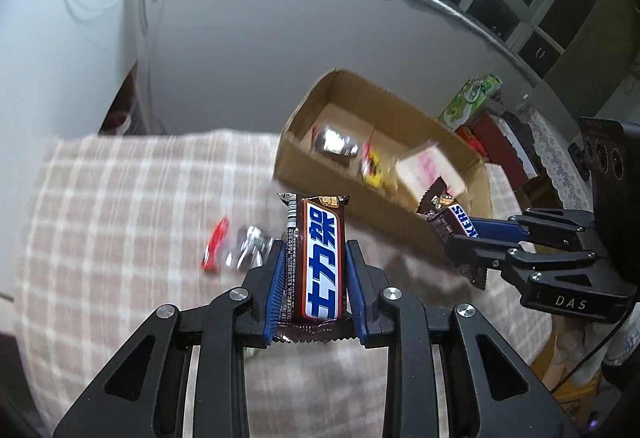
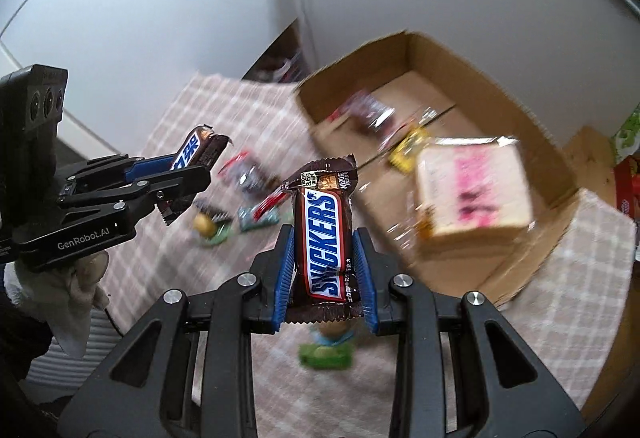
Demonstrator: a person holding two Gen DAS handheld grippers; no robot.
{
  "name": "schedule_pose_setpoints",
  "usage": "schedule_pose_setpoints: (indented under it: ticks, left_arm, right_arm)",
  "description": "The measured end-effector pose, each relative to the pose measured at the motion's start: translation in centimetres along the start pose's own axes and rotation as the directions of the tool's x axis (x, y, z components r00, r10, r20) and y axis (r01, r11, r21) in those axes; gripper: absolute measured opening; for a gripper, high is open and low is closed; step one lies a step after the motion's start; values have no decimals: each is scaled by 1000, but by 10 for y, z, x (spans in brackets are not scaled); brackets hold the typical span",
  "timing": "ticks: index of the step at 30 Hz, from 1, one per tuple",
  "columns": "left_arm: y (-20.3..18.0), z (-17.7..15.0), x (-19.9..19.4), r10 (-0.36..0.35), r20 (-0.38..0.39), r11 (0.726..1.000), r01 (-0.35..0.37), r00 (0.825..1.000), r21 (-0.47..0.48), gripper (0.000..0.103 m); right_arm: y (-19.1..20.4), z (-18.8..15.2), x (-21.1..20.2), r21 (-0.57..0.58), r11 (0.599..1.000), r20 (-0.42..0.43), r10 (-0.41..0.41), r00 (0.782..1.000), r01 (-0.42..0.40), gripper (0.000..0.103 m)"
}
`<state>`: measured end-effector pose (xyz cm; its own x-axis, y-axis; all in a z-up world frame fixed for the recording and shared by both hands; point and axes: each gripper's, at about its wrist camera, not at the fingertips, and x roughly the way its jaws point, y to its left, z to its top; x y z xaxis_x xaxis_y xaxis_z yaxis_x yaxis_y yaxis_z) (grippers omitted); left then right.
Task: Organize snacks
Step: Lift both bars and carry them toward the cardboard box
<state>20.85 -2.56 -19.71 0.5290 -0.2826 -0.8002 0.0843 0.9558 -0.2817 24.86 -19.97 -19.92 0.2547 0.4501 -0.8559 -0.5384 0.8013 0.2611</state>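
Partway: my left gripper and right gripper each have fingers clamped on a Snickers bar. Some snacks lie inside the cardboard box; several wrapped sweets remain beside it.

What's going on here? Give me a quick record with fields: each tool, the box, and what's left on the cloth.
left tool: shut on a Snickers bar, Chinese lettering facing the camera
right tool: shut on a second Snickers bar
cardboard box: open, holds a pink-printed packet and blurred small snacks
checked cloth: several small wrapped sweets lying loose
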Motion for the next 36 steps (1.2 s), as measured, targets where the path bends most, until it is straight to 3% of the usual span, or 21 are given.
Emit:
schedule_pose_setpoints:
  ticks: [9,17,36]
  left_arm:
    - [-21,40,10,-20,38,998,18,999,52,27]
    - [-28,64,22,-31,51,999,28,998,42,27]
    - [-48,88,66,-13,4,997,13,1000,80,27]
  right_arm:
    - [-33,35,-13,23,998,50,-63,997,62,30]
    - [-48,57,-11,19,994,66,-110,992,109,30]
    - [-95,82,22,87,980,19,-183,983,181,31]
